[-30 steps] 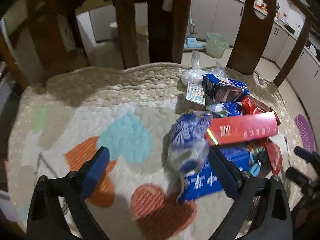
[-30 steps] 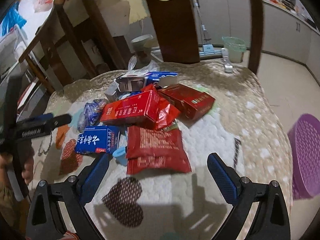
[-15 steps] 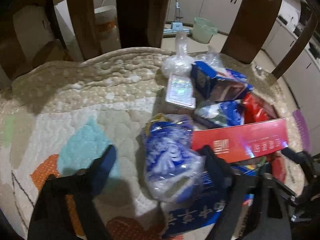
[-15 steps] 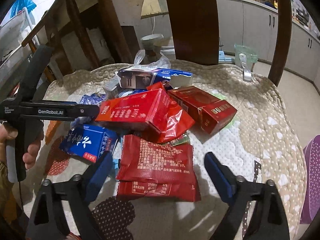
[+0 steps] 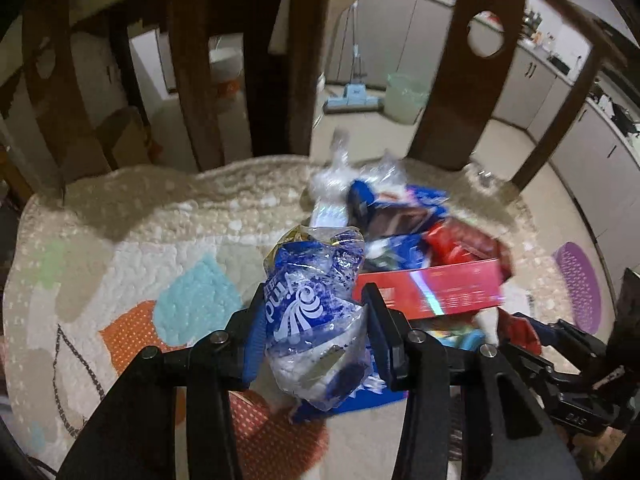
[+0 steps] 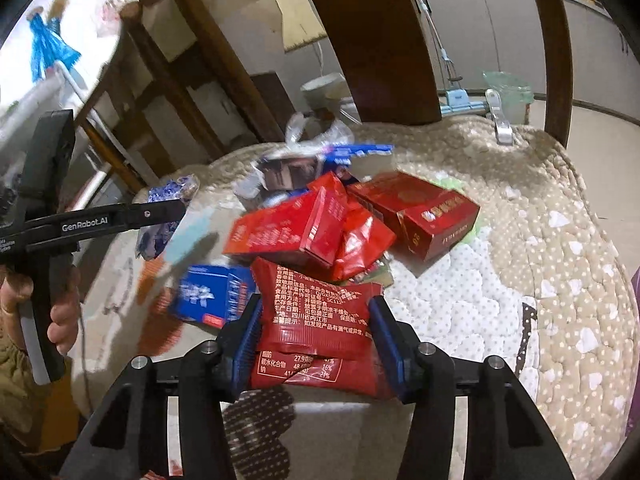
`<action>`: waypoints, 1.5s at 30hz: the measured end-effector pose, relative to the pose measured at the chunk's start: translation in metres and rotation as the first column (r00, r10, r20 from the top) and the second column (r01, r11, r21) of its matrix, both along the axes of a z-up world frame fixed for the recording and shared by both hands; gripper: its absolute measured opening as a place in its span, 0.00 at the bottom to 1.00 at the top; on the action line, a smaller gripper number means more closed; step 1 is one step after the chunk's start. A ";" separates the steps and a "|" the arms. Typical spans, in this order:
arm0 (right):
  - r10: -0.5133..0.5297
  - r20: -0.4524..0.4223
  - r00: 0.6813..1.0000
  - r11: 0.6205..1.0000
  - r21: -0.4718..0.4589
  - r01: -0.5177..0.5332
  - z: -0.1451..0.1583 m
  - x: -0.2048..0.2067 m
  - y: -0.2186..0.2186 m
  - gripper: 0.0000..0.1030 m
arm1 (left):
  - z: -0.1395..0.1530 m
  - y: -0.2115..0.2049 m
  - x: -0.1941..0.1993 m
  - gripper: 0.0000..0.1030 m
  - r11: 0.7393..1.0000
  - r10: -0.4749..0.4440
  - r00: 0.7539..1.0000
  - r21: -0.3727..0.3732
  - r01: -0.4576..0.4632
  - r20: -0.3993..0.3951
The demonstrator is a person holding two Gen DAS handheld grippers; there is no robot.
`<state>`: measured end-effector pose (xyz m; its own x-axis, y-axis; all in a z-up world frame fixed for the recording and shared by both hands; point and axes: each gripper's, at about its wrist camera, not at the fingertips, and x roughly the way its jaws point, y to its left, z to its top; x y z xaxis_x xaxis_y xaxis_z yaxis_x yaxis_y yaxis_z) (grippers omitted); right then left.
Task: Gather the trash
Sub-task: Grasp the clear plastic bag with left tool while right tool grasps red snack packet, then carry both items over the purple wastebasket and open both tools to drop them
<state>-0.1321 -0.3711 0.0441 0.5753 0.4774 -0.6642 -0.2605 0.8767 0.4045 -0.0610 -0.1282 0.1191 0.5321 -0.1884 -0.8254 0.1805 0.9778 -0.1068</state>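
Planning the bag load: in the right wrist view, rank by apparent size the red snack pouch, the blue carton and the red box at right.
1. red snack pouch, nearest the camera, so inflated.
2. red box and blue carton: look alike; carton partly hidden and blurred, unranked.

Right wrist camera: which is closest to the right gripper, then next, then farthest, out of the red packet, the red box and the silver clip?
1. Red packet: between the right gripper's pads, which have just been closing on it.
2. Red box: mid-cushion, up and right of the packet.
3. Silver clip: at the cushion's far edge, near the chair back.
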 end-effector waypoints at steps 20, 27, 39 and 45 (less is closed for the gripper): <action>-0.659 -0.106 0.744 0.744 0.055 0.666 0.004 -0.056 -0.270 0.55 | 0.008 -0.257 -0.035 0.43 0.886 -0.440 0.898 -0.161 0.435 0.007; -0.754 -0.217 0.620 0.622 0.068 0.780 -0.023 -0.078 -0.332 0.56 | -0.031 -0.370 -0.036 0.43 0.821 -0.556 0.829 -0.187 0.539 -0.053; -0.775 -0.269 0.572 0.581 0.052 0.812 -0.040 -0.086 -0.356 0.58 | -0.086 -0.434 -0.026 0.47 0.795 -0.605 0.783 -0.158 0.585 -0.146; -0.774 -0.261 0.578 0.583 0.064 0.810 -0.040 -0.084 -0.354 0.69 | -0.088 -0.427 -0.019 0.61 0.801 -0.595 0.791 -0.185 0.569 -0.143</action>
<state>-0.2165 -0.7253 0.0043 0.6507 -0.0020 -0.7593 0.6010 0.6125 0.5135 -0.0797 -0.5555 0.0313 0.1284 -0.5214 -0.8436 0.6750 0.6691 -0.3109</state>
